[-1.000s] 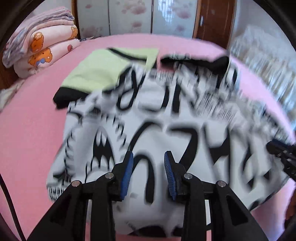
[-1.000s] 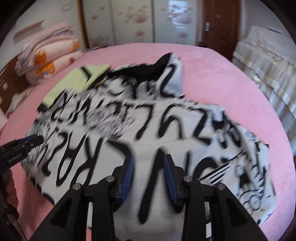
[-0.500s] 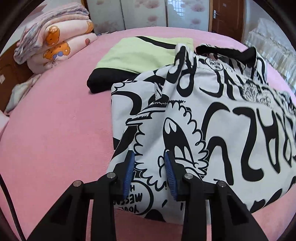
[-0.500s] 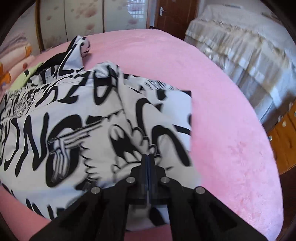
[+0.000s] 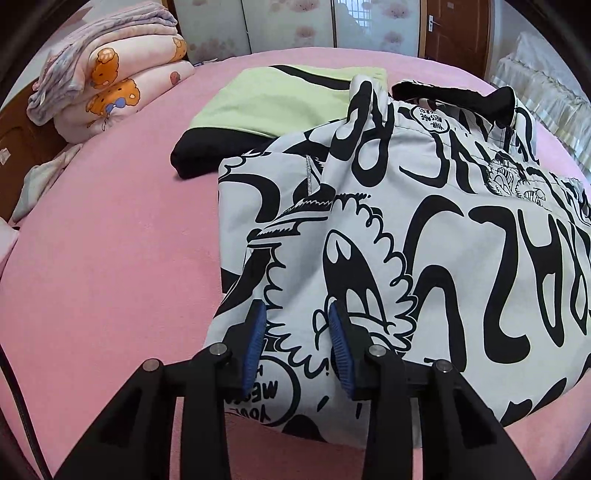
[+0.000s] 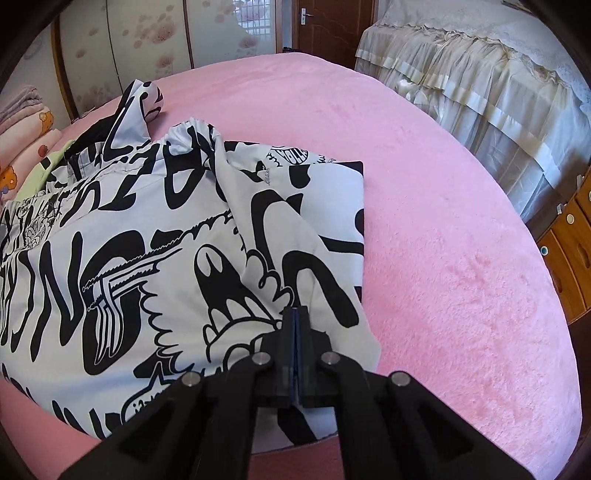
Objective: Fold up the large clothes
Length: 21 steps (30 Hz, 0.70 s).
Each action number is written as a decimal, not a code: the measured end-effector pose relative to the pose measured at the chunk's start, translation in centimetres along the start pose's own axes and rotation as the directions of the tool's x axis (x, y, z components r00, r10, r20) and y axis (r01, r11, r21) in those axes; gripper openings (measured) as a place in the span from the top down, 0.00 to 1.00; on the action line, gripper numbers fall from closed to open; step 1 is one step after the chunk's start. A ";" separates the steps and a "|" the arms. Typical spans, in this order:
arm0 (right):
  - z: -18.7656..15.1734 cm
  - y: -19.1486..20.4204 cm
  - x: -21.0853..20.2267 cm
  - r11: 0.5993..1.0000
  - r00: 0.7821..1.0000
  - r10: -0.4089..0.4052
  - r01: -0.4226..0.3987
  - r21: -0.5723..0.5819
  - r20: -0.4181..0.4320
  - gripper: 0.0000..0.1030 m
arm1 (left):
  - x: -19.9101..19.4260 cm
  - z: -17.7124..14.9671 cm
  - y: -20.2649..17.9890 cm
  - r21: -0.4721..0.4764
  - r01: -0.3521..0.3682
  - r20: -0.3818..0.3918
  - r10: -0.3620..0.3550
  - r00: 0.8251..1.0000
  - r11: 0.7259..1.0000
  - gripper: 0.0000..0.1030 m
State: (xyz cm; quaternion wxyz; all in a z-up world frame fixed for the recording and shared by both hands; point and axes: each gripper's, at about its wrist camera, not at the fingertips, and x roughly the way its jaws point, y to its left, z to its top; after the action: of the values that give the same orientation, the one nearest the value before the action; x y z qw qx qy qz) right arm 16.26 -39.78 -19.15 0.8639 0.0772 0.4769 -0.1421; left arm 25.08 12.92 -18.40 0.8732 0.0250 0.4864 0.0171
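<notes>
A large white garment with black graffiti print point(image 5: 424, 236) lies spread on the pink bed point(image 5: 110, 258), sleeves folded inward. My left gripper point(image 5: 297, 345) is open, its blue pads straddling the garment's near left corner, over the fabric. In the right wrist view the same garment point(image 6: 147, 258) fills the left half. My right gripper point(image 6: 296, 332) is shut, its jaws pressed together at the garment's near right part; whether fabric is pinched between them is hidden.
A folded lime-green and black garment point(image 5: 280, 99) lies behind the printed one. Stacked pink bear-print quilts point(image 5: 110, 85) sit at the far left. A lace-covered bed point(image 6: 480, 92) and wooden drawers point(image 6: 569, 251) stand to the right. Wardrobe doors point(image 5: 295, 22) line the back.
Both grippers swung outward from the garment's middle to its near corners. The right gripper went from open to shut. The garment settled flat; little moved in the last half second.
</notes>
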 end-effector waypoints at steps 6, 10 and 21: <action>0.5 0.2 -0.1 1.000 0.999 -0.003 0.004 0.022 -0.033 0.96 | -0.6 0.1 -0.8 0.007 0.018 -0.020 -0.018 1.000 1.000 0.42; 0.5 0.5 -0.7 0.999 0.999 0.004 -0.002 0.042 -0.053 0.89 | -1.0 -0.1 -1.5 0.030 0.002 -0.024 -0.001 1.000 1.000 0.35; -0.5 2.5 -4.9 1.000 0.999 0.010 -0.011 -0.015 -0.033 0.72 | -3.1 -1.0 -1.3 0.047 0.038 -0.042 -0.036 0.998 0.998 0.30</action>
State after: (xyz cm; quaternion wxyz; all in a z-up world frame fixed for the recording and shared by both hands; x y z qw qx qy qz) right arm 14.22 -36.42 -15.23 0.8572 0.0755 0.4919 -0.1327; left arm 22.58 11.51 -16.40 0.8624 0.0364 0.5047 -0.0101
